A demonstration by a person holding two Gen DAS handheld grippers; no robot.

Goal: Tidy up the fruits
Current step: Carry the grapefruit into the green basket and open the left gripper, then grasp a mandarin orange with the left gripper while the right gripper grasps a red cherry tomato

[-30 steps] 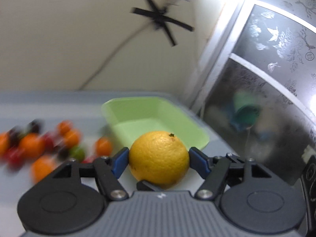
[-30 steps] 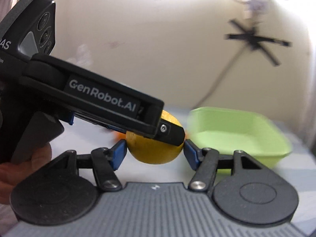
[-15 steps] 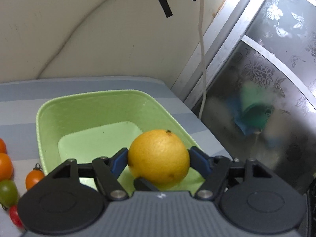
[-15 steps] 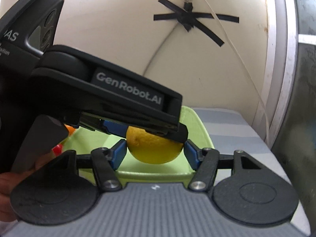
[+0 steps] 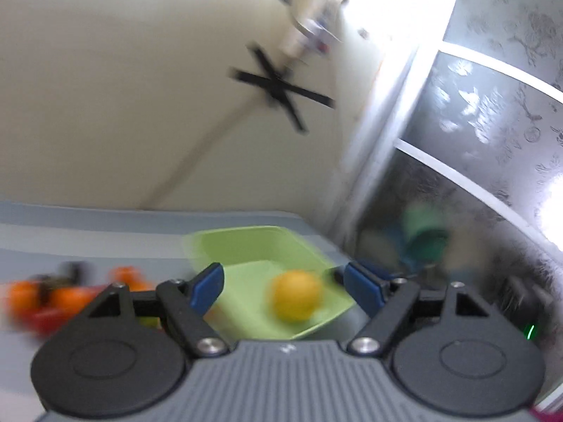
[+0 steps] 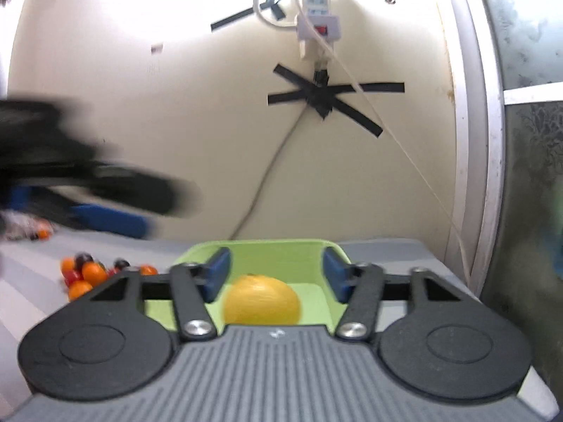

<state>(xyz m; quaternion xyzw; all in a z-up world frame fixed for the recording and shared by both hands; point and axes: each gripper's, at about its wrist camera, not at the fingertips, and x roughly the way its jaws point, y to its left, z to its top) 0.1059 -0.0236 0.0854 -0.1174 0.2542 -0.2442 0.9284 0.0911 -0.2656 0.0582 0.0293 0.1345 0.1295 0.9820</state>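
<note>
Smooth, seemingly plastic green tray [image 6: 302,246]; matt dimpled orange [image 6: 262,304].

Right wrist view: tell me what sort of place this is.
Probably a room in a home, set up for recording. A power strip is taped to a cream wall, a frosted patterned glass door stands to the right, and a green tray sits on a striped tabletop.

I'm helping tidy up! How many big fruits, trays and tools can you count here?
Big yellow-orange fruit, lying in the tray: 1
Green tray: 1
Tools: 2, left tool opening, right tool closing, neither gripping anything
Total: 4
Small fruits on the table: too blurred to count.
</note>
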